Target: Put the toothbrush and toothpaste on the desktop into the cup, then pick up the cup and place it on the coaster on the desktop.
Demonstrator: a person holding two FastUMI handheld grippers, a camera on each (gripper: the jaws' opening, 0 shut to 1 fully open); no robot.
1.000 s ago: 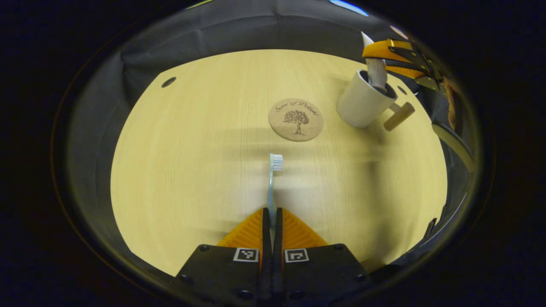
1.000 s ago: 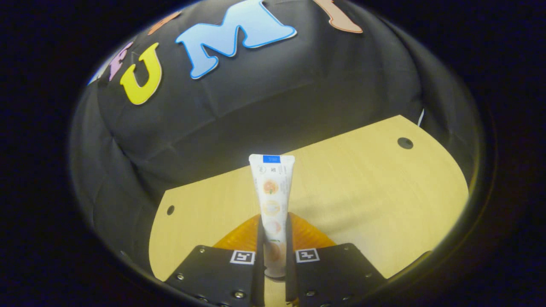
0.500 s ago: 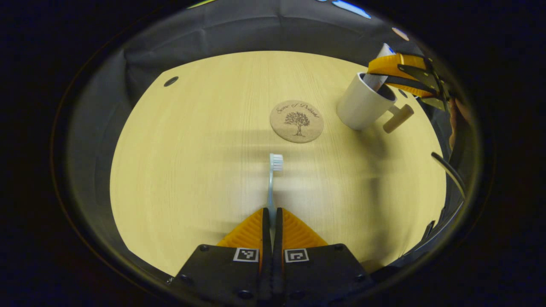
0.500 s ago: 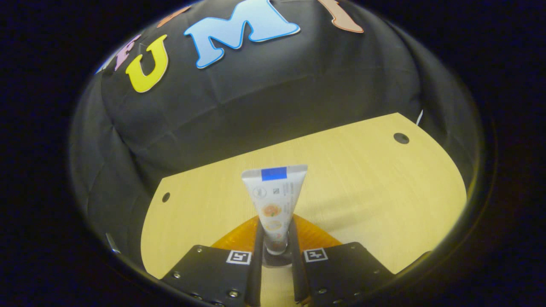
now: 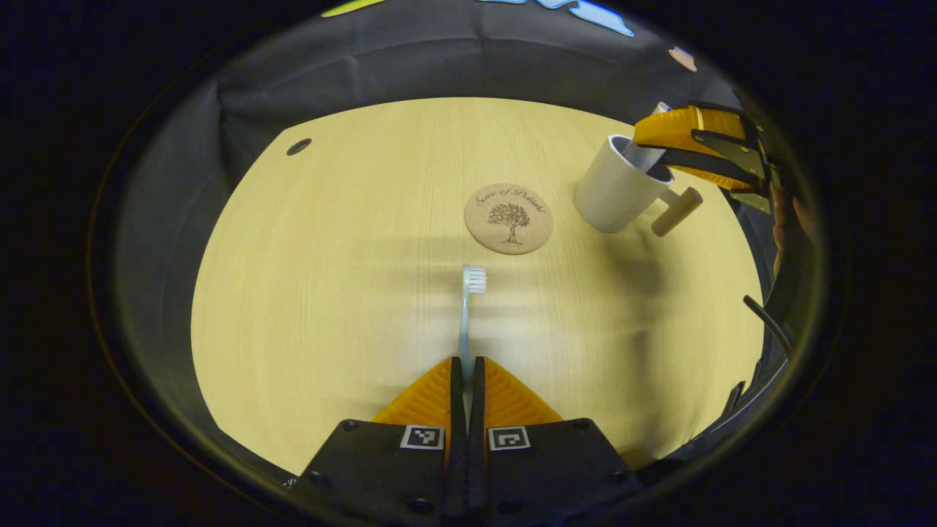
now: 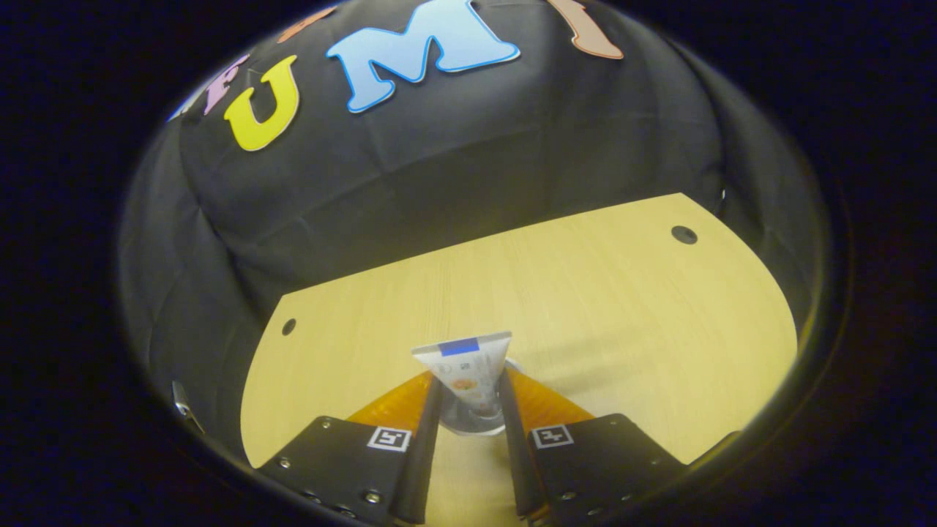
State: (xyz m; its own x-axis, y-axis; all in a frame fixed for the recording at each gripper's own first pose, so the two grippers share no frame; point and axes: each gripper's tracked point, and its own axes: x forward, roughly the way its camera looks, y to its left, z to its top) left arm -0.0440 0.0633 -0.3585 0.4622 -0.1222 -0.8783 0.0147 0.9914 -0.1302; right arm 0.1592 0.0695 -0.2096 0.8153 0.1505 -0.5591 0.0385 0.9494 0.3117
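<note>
Your left hand-held gripper (image 5: 466,366) sits low over the pale wood surface (image 5: 307,293), pitched down and facing across it toward the black cloth wall; its two orange fingers (image 5: 428,395) are pressed almost together on the handle of the toothbrush (image 5: 465,315); the toothbrush runs straight out from between them, long axis in line with the fingers, its white bristle head at the far end pointing toward the round cork coaster (image 5: 508,218); the head stops short of the coaster, apart from it; whether the brush touches the surface you cannot tell.

To the right of the coaster, near but not touching it, stands the white cup (image 5: 615,192), with a pale wooden peg of a handle sticking out on its right side; in the left gripper view your right hand-held gripper (image 5: 684,135) reaches in from the right edge at the cup's rim, fingers roughly level.

In the right gripper view, your right hand-held gripper (image 6: 468,399) has its fingers parted to a narrow gap, spread a little wider than the toothpaste (image 6: 466,377) between them; whether either finger touches the tube is unclear; the tube stands nearly upright, flat crimped end with its blue patch uppermost, lower end down in the cup's (image 6: 468,424) mouth.
</note>
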